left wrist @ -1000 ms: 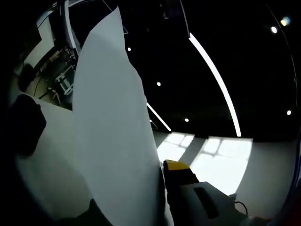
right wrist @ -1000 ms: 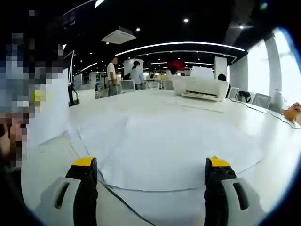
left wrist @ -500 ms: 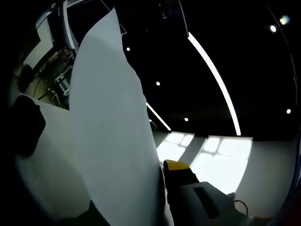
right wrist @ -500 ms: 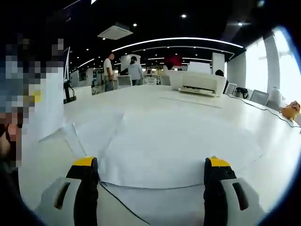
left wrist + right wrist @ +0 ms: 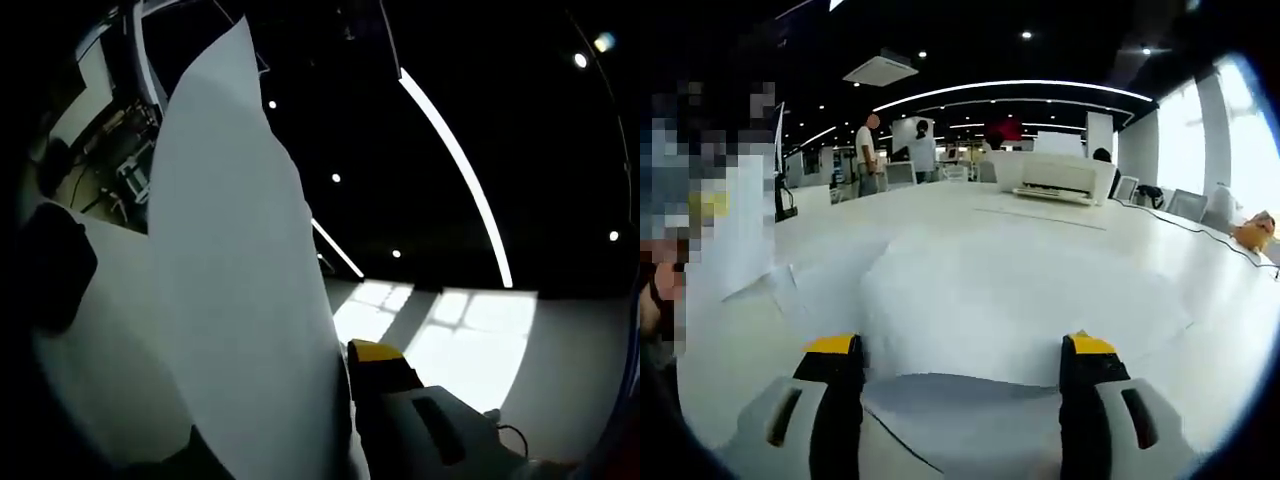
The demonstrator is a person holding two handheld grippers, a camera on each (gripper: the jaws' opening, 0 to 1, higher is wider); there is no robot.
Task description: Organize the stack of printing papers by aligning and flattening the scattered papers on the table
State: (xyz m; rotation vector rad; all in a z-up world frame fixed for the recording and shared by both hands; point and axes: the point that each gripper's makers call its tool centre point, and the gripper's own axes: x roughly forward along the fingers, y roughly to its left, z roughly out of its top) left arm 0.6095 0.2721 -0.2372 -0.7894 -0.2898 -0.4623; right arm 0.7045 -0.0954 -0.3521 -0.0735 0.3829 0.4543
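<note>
— Holding anything on the left?
— Yes, my left gripper [image 5: 335, 440] is clamped on a sheet of paper [image 5: 235, 290], which stands upright against the dark ceiling.
— And the right?
— My right gripper [image 5: 962, 350] has its jaws spread apart, low over the loose papers [image 5: 1010, 300] lying overlapped on the white table [image 5: 940, 215]; one sheet's edge curls up between the yellow-tipped fingers [image 5: 832, 345]. A printer [image 5: 1060, 180] sits far back.

Open office — printer [image 5: 1060, 180], long table [image 5: 1200, 300]
</note>
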